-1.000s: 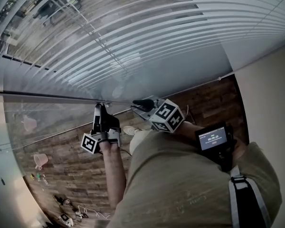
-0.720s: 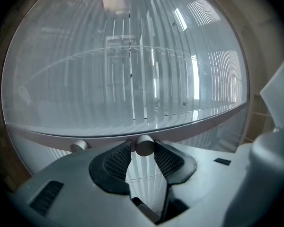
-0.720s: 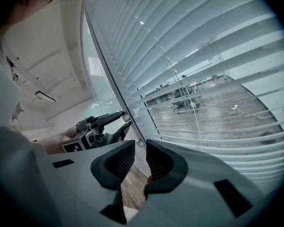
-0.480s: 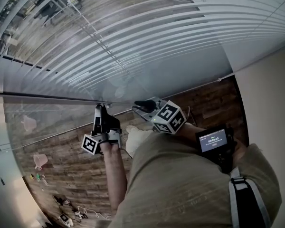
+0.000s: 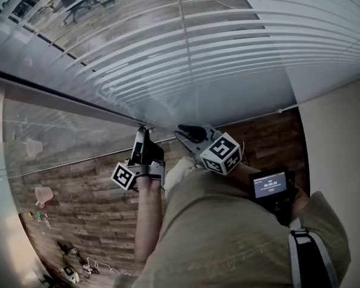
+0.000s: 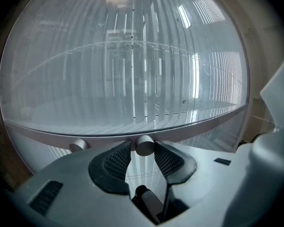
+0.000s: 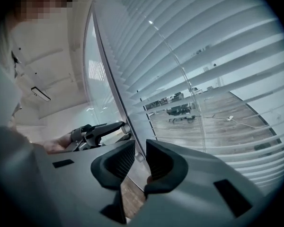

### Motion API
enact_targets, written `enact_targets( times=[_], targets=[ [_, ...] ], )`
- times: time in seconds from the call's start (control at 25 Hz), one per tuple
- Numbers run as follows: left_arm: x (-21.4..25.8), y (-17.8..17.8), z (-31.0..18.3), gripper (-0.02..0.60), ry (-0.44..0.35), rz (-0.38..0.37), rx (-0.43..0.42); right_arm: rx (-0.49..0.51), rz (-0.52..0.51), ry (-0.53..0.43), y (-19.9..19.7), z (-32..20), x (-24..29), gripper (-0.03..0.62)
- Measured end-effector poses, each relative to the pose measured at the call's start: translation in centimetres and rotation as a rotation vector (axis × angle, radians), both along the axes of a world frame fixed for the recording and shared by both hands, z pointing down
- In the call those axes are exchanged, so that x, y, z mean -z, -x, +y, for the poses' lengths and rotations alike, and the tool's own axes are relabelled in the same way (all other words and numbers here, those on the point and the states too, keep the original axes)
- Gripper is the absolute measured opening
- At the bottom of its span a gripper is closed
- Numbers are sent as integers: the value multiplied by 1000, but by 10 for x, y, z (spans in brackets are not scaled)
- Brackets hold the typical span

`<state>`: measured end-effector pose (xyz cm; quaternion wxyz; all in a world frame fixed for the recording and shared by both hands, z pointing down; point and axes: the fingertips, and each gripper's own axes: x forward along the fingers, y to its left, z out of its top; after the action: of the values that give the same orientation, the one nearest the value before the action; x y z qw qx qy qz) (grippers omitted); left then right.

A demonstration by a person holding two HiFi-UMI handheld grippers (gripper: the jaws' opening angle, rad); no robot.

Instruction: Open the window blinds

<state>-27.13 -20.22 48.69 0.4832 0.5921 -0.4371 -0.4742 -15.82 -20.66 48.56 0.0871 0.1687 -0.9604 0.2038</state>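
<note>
White slatted blinds [image 5: 216,53] hang before a glass wall, ending in a bottom rail [image 5: 66,98]. My left gripper [image 5: 140,138] points up at the rail's underside. In the left gripper view the rail [image 6: 189,124] arcs across, and a small round peg [image 6: 144,145] below it sits between the pads of the left gripper [image 6: 143,148], which touch it on both sides. My right gripper [image 5: 187,132] is close to the right of the left one, just under the slats. In the right gripper view the right gripper [image 7: 140,152] has a narrow gap with nothing in it, and the left gripper [image 7: 114,126] shows at the rail.
A lift cord [image 5: 183,35] runs down the slats. The wood floor below holds a pink cup [image 5: 42,194] and cables [image 5: 78,269]. A plain wall [image 5: 342,137] closes the right side. A small screen [image 5: 270,185] sits on the person's right arm.
The head view has swung, so the rail now slants across the picture. Both grippers keep their places at the rail, and neither pair of jaws looks different.
</note>
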Motion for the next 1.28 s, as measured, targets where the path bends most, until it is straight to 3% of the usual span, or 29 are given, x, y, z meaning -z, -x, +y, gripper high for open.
enact_targets(
  times=[0.36, 0.76, 1.04, 1.28],
  targets=[
    [-4, -5, -2, 164, 8, 23, -91, -58, 23, -74, 22, -4, 17, 78],
    [-8, -15, 5, 164, 15, 17, -187, -245, 79, -131, 11, -8, 6, 78],
    [-14, -11, 0, 164, 27, 1, -206, -343, 95, -125, -7, -19, 0, 80],
    [-17, -14, -6, 164, 35, 0, -220, -341, 74, -91, -7, -14, -7, 80]
  ],
)
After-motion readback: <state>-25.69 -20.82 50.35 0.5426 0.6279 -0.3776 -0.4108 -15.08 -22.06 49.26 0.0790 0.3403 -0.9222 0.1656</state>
